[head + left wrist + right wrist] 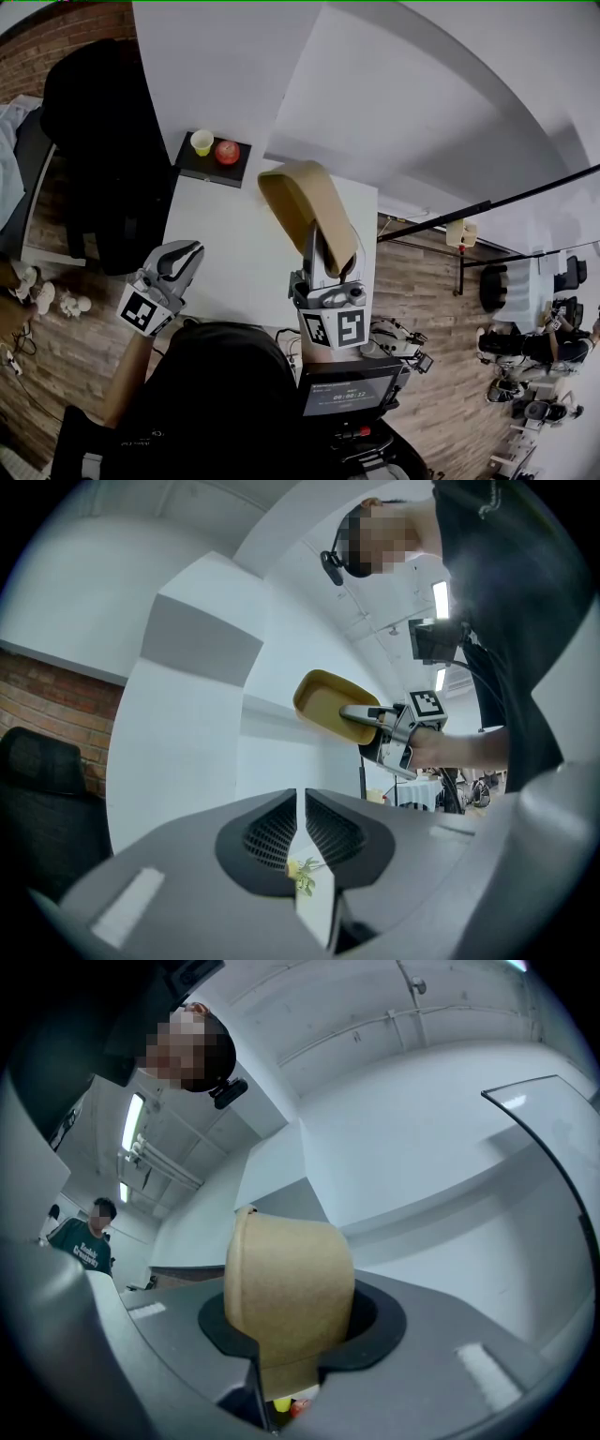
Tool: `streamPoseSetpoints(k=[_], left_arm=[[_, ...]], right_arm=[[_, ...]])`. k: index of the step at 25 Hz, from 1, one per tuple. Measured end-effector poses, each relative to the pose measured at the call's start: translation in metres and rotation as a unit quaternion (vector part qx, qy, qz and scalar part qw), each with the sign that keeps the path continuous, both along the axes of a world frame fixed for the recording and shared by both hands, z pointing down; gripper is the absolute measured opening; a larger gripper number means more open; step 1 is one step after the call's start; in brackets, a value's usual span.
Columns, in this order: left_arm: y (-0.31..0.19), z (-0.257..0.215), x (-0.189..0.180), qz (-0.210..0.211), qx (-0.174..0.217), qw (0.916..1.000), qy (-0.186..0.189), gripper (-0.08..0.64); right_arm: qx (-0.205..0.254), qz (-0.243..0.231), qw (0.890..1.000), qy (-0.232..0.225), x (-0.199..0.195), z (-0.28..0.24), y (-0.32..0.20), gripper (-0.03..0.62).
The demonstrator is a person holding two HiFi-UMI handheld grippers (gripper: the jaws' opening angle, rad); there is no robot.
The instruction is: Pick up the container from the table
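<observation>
- My left tongs point(190, 251) hang over the near left edge of the white surface point(234, 234). They are closed to a thin slit with nothing between them. I would leave them parked there, well apart from the lift.
- At the far left corner of the surface sits a flat black tray point(192, 169), well apart from both tongs.
- On the tray stands a small yellow cup point(202, 142). I cannot tell what, if anything, is in it.
- Just right of the cup on the same tray is a red round fruit point(227, 151).
- The tan paper container point(302, 202) is already off the surface, held up in the air above its right half.
- The container is tipped on its side, with its mouth facing left. In the left gripper view the inside point(323, 705) looks bare, so I judge it empty.
- My right tongs point(286, 1340) are clamped on the container's wall near the rim, one jaw inside and one outside.
- To finish well, I think the grip wants steady, modest pressure, because a thin paper wall would probably buckle under more.
- I would hold the wrist quiet and avoid swinging toward the left tongs.
</observation>
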State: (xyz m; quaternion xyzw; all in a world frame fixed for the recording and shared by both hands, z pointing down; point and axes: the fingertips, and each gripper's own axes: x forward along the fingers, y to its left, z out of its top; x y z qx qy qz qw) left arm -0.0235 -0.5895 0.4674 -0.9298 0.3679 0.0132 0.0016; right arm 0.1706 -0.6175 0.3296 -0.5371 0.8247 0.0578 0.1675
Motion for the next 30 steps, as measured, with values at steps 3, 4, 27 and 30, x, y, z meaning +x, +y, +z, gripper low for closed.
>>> streamPoseSetpoints(k=[3, 4, 27, 30], left_arm=[[-0.0001, 0.0001, -0.0004, 0.001, -0.002, 1.0, -0.002, 0.028], [0.0004, 0.0013, -0.0001, 0.002, -0.006, 1.0, -0.005, 0.028], [0.0005, 0.0066, 0.0049, 0.01, -0.009, 0.9999, -0.011, 0.025], [-0.0013, 0.005, 0.0038, 0.006, 0.002, 1.0, -0.006, 0.025]], right_arm=[[0.001, -0.001, 1.0, 0.0, -0.0017, -0.0005, -0.0005, 0.138], [0.001, -0.001, 1.0, 0.0, -0.0019, -0.0002, -0.0006, 0.138], [0.004, -0.003, 1.0, -0.005, -0.0009, -0.0047, 0.0018, 0.138], [0.003, -0.004, 1.0, -0.006, -0.0011, -0.0035, 0.0014, 0.138]])
